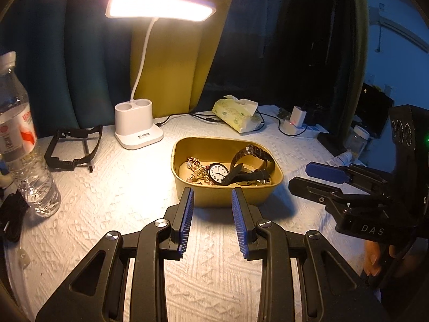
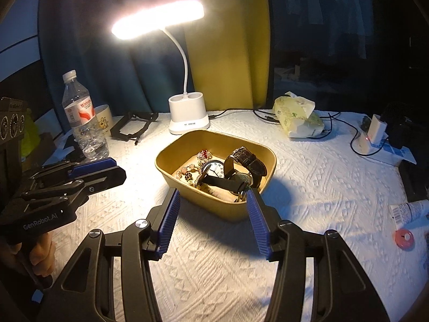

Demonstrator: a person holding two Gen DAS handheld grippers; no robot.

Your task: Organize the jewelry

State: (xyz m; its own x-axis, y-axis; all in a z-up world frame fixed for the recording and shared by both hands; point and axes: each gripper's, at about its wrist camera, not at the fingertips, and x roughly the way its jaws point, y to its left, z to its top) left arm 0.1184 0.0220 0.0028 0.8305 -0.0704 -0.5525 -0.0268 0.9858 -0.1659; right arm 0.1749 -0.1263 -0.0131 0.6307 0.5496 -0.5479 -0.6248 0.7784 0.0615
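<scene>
Left gripper (image 1: 213, 196): hanging with jaws apart, gripping nothing, just short of the tray's near wall.
Right gripper (image 2: 213, 197): standing wider apart, empty, its tips at the tray's near rim.
Tray (image 1: 187, 187): sitting on the white cloth (image 1: 120, 201), holding the watches (image 1: 218, 173) and beaded jewelry (image 1: 194, 165).
Lamp (image 1: 138, 131): glowing behind the tray.

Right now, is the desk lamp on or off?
On. The lamp head glows bright white and lights the tray below it.
</scene>
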